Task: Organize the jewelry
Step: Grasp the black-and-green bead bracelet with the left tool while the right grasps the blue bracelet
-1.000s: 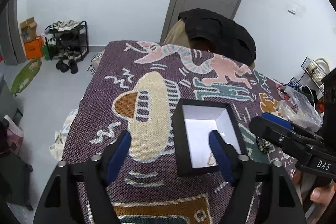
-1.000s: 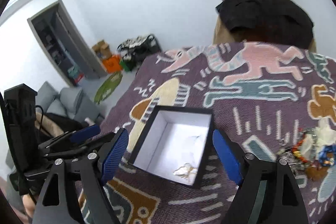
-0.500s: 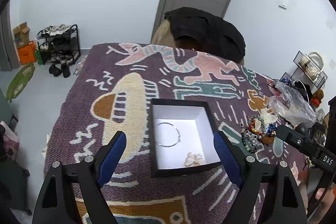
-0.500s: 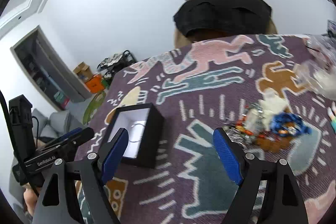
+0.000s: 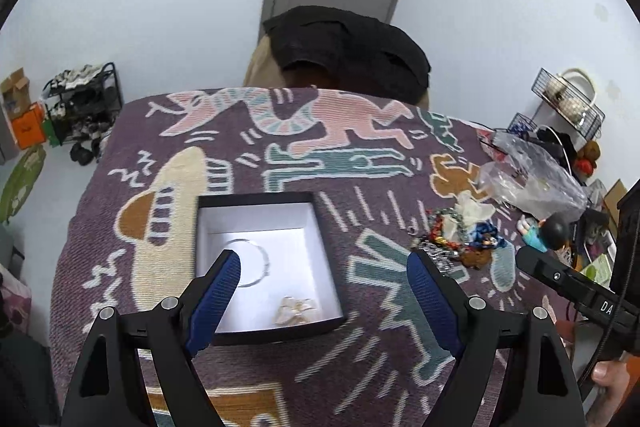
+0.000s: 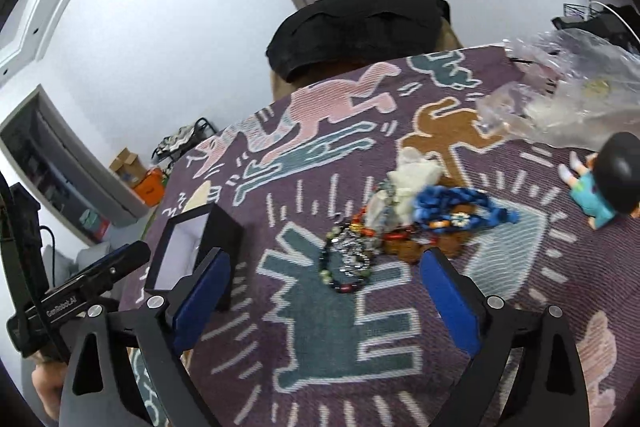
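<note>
A black box (image 5: pixel 326 267) with a white inside lies on the patterned cloth; a thin hoop (image 5: pixel 262 259) and a small pale gold piece (image 5: pixel 294 309) rest in it. The box (image 6: pixel 232 231) shows at the left of the right wrist view. A heap of jewelry (image 5: pixel 460 239) lies to its right: a dark bead bracelet (image 6: pixel 340 271), a silver chain, red beads, blue cord (image 6: pixel 460 205). My left gripper (image 5: pixel 322 269) hangs open over the box's near edge, nothing between its fingers. My right gripper (image 6: pixel 324 275) hovers before the heap, jaws opening, nothing gripped.
A clear plastic bag (image 6: pixel 568 95) and a small doll figure (image 6: pixel 608 183) lie at the right of the cloth (image 5: pixel 360 355). A chair back draped with dark clothing (image 5: pixel 352 47) stands beyond the far edge. A wire rack (image 5: pixel 568 103) and clutter sit further right.
The left gripper drew back from the box, whose whole inside now shows. The right gripper swung right, from over the box to the jewelry heap, and its jaws widened.
</note>
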Demonstrator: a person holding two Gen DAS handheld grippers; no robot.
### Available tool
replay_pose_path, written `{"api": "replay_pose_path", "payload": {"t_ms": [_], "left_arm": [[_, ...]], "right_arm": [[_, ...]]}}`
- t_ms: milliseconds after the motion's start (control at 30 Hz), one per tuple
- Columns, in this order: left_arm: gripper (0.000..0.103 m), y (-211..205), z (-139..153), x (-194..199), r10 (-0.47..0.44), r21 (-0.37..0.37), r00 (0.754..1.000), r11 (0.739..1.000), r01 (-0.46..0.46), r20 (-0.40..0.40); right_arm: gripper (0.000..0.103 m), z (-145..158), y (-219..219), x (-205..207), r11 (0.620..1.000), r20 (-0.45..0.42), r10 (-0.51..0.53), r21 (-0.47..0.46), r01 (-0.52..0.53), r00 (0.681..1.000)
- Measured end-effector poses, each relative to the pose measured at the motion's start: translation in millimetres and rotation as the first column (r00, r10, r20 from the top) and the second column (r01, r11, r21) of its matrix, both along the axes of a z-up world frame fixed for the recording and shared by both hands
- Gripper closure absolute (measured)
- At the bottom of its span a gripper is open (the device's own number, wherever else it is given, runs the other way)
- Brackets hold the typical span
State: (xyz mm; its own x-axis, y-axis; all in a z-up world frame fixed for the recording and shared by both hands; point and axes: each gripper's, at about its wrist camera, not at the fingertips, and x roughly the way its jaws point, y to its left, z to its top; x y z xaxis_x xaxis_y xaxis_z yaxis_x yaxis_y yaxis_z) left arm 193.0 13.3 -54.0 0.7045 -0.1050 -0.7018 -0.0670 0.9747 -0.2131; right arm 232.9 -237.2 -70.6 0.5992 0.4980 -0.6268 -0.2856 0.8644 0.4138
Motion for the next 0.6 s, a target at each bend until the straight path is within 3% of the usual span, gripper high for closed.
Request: {"api": "replay_pose_path", "payload": {"t_ms": [400, 500, 600], "left_arm": [[0.017, -51, -7, 23, -0.105, -0.011, 0.994, 0.994, 0.105, -0.031], [0.027, -64, -12, 29, -0.132, -0.011, 0.990, 0.991, 0.131, -0.042], [0.042, -78, -21, 38, -0.157, -0.009, 0.984, 0.988, 0.157, -0.080]], "right_arm": [[0.007, -14, -44, 4, 0.996, -0.037, -0.073, 0.048, 0.074, 0.997], [0.012, -18, -54, 3, 0.994, -0.043, -0.090, 0.063, 0.093, 0.995], [0.020, -21, -62, 4, 0.992, -0.057, -0.098, 0.069, 0.102, 0.994]]}}
